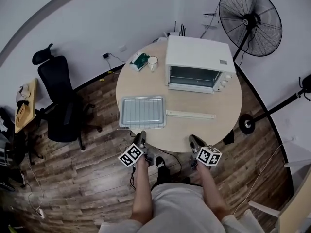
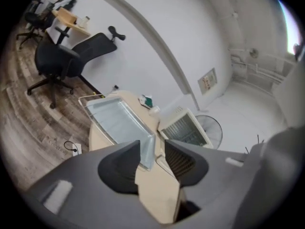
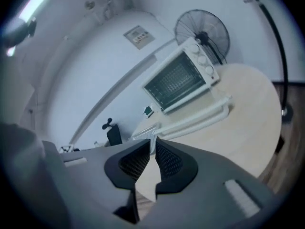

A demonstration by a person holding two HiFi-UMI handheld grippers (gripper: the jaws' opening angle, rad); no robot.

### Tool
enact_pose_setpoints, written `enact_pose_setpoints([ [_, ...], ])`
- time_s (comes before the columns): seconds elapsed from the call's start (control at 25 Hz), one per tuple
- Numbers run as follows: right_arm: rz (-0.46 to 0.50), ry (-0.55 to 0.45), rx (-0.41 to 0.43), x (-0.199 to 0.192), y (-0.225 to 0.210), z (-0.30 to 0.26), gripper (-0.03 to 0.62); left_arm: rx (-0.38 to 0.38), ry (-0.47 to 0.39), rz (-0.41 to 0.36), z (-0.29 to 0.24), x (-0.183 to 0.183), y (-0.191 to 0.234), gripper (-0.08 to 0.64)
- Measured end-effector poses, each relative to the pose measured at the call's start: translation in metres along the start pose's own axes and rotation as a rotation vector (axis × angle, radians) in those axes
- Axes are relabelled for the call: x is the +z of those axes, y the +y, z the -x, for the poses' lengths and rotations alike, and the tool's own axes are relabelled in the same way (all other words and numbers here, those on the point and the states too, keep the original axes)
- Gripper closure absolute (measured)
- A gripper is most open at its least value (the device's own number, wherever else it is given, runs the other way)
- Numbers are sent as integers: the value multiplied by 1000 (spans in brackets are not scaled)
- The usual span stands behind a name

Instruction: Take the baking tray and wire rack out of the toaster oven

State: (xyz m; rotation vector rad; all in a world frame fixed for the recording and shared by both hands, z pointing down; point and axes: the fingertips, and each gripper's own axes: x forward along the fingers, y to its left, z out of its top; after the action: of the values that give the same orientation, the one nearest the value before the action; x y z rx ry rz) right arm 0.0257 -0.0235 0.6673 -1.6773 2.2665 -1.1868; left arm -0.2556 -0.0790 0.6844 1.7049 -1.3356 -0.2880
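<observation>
Near the round table [image 1: 194, 130], left gripper [image 1: 140, 137] jaws gape wide, empty; right gripper [image 1: 194, 140] jaws nearly together, empty.

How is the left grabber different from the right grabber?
On the left gripper the jaws stand wide apart; on the right gripper they are almost together. The left gripper is near the silver baking tray, while the right gripper is near the long white bar. Both are empty, and both are at the near edge of the round table.

Metal baking tray [image 1: 142, 111] (dull); smooth wooden table [image 1: 204, 131].
</observation>
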Motion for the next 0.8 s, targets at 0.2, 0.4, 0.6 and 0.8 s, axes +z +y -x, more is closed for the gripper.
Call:
enact_pose_setpoints([
  [0.2, 396, -80, -79, 45, 20, 41, 574, -6, 68, -294, 31, -45, -61, 393],
  [0.4, 406, -137, -60, 48, 31, 79, 574, -59, 66, -472, 67, -72, -107, 393],
  [0.6, 392, -171, -100, 28, 18, 119, 574, -68, 51, -615, 104, -93, -131, 393],
  [0.8, 366, -154, -88, 7, 8, 144, 574, -82, 24, -628, 121, -112, -142, 405],
])
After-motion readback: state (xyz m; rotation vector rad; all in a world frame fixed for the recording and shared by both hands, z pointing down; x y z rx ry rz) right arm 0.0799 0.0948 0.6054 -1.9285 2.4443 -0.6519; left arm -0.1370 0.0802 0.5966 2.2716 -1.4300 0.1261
